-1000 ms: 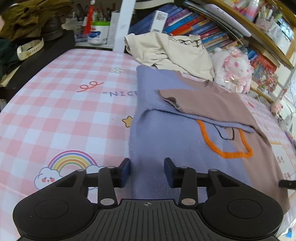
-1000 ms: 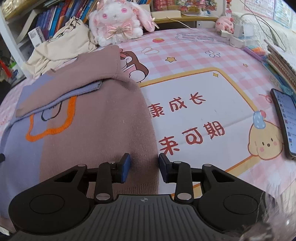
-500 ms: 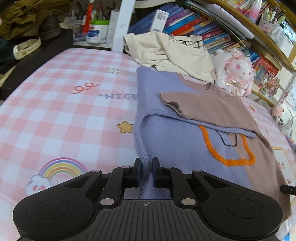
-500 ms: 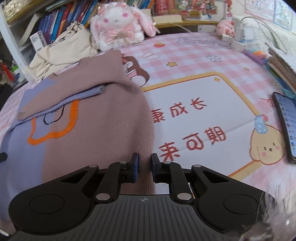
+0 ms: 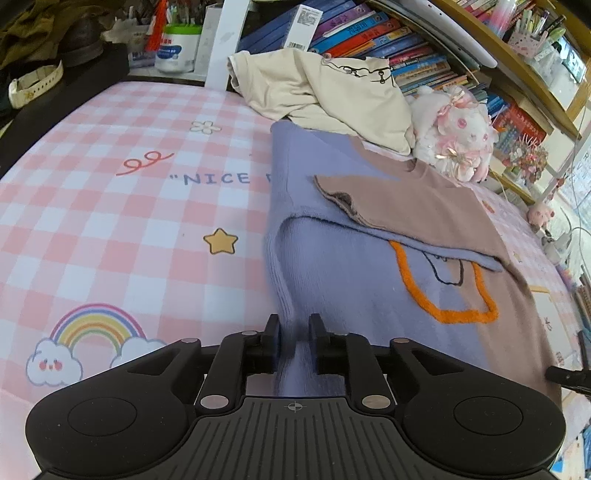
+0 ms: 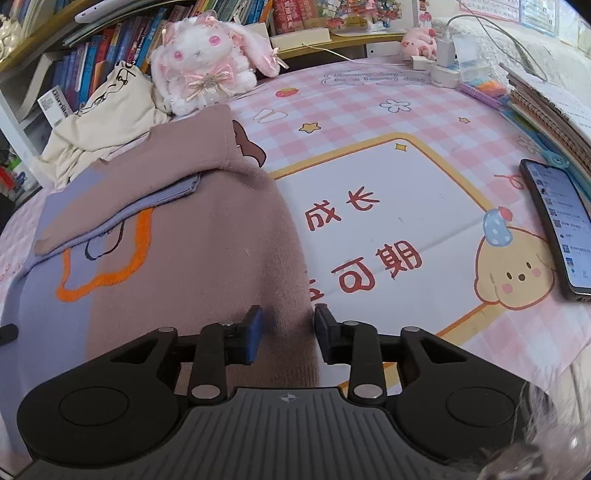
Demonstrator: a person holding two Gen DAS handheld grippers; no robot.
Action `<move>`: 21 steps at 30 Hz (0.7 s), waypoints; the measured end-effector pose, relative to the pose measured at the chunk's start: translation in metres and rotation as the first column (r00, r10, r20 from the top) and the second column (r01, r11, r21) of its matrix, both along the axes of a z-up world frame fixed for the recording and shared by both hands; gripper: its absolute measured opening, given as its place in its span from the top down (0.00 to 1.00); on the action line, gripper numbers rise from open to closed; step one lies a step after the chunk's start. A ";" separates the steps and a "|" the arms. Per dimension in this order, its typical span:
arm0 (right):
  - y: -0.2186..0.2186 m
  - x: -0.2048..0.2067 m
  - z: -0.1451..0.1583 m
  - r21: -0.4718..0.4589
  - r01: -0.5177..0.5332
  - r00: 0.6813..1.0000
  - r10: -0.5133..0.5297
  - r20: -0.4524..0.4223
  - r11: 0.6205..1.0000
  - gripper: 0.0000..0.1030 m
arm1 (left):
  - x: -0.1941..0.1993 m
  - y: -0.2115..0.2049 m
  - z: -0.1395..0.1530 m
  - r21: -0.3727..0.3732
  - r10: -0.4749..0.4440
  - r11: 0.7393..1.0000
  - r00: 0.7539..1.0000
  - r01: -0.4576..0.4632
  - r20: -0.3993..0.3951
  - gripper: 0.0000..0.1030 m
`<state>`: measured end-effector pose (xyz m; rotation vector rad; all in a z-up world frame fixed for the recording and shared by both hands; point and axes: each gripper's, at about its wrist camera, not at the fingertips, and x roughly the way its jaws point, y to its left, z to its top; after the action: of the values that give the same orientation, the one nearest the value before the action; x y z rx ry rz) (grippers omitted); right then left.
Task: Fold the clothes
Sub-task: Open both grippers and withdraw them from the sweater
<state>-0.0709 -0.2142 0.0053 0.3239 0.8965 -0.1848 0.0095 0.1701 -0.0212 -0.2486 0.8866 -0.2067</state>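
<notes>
Now the left tongs (image 5: 294, 341) pinch the sweater (image 5: 369, 288) hem; right tongs (image 6: 289, 332) have opened again; sleeves are folded, body fold is left.

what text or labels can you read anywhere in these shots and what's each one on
"NICE": blue capitals on the pink checked table mat, cut off by the sweater.
"成长": red, on the mat's white panel.
"可期": red, on the same panel; a character to its left is hidden by the sweater.
Book spines, white jar, barcode box and phone screen: too small or blurred.
</notes>
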 end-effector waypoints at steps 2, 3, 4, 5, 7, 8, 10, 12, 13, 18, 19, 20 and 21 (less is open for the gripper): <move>-0.001 -0.001 0.000 -0.004 -0.014 1.000 0.014 -0.003 1.000 0.71 | -0.005 -0.001 0.001 0.004 -0.004 1.000 1.000 0.004 -0.001 0.75; -0.001 -0.001 0.000 -0.006 -0.021 1.000 0.021 -0.004 1.000 0.70 | -0.008 -0.002 0.002 0.009 -0.010 1.000 1.000 0.010 0.001 0.72; -0.001 -0.001 0.000 -0.007 -0.028 1.000 0.028 -0.005 1.000 0.70 | -0.012 -0.003 0.002 0.014 -0.016 1.000 1.000 0.016 0.003 0.64; -0.002 -0.001 0.000 -0.007 -0.037 0.999 0.037 -0.005 0.999 0.69 | -0.015 -0.006 0.003 0.023 -0.021 1.000 1.000 0.020 0.005 0.53; -0.003 -0.001 0.000 -0.008 -0.062 0.998 0.062 -0.002 0.998 0.67 | -0.021 -0.012 0.004 0.045 -0.023 0.999 1.000 0.022 0.006 0.40; -0.003 0.000 0.000 -0.011 -0.079 0.997 0.079 -0.002 0.997 0.67 | -0.024 -0.015 0.005 0.059 -0.020 0.998 1.000 0.020 0.005 0.38; -0.004 0.003 0.000 -0.018 -0.115 0.993 0.115 -0.003 0.993 0.64 | -0.028 -0.017 0.005 0.061 0.013 0.998 1.000 -0.013 -0.004 0.34; -0.005 0.006 0.000 -0.015 -0.147 0.989 0.146 -0.007 0.989 0.62 | -0.031 -0.017 0.006 0.047 0.058 0.997 0.998 -0.057 -0.019 0.26; -0.007 0.007 0.000 -0.007 -0.158 0.987 0.158 -0.008 0.987 0.60 | -0.032 -0.017 0.006 0.040 0.080 0.996 0.996 -0.079 -0.028 0.17; -0.019 0.005 0.001 0.063 -0.182 0.983 0.181 0.011 0.981 0.57 | -0.043 -0.012 0.006 -0.023 0.189 0.981 0.980 -0.191 -0.062 0.11; -0.021 0.004 0.000 0.074 -0.186 0.983 0.185 0.016 0.980 0.57 | -0.046 -0.013 0.006 -0.030 0.203 0.978 0.977 -0.205 -0.064 0.11; -0.023 0.004 0.000 0.080 -0.193 0.981 0.192 0.020 0.978 0.56 | -0.049 -0.014 0.005 -0.036 0.211 0.976 0.975 -0.213 -0.066 0.09; -0.023 0.003 0.000 0.082 -0.205 0.979 0.204 0.023 0.975 0.54 | -0.051 -0.015 0.005 -0.040 0.212 0.976 0.975 -0.215 -0.068 0.08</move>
<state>-0.0677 -0.2368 0.0057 0.3079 0.9184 0.0459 -0.0417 0.1548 -0.0159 -0.3941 0.9109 -0.0197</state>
